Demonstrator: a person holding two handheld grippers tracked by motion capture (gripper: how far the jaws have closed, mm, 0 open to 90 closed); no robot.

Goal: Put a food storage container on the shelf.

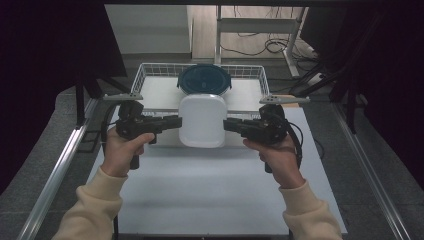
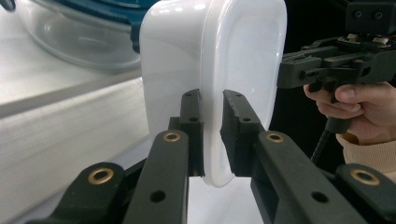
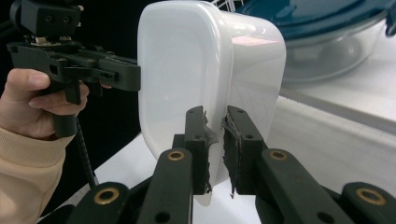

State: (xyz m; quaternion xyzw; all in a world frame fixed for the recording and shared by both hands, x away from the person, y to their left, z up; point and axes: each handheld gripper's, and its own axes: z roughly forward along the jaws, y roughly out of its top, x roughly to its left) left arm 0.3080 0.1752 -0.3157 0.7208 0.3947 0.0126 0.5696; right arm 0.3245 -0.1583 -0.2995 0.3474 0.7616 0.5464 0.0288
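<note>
We hold the white tub (image 1: 202,120) level between both grippers: left fingers (image 2: 192,122) and right fingers (image 3: 198,135) each pinch an opposite rim, sharing weight above the table (image 1: 200,195).

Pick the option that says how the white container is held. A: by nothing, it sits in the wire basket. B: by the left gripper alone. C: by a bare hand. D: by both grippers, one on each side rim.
D: the left gripper and right gripper each pinch an opposite rim of the white container.
</note>
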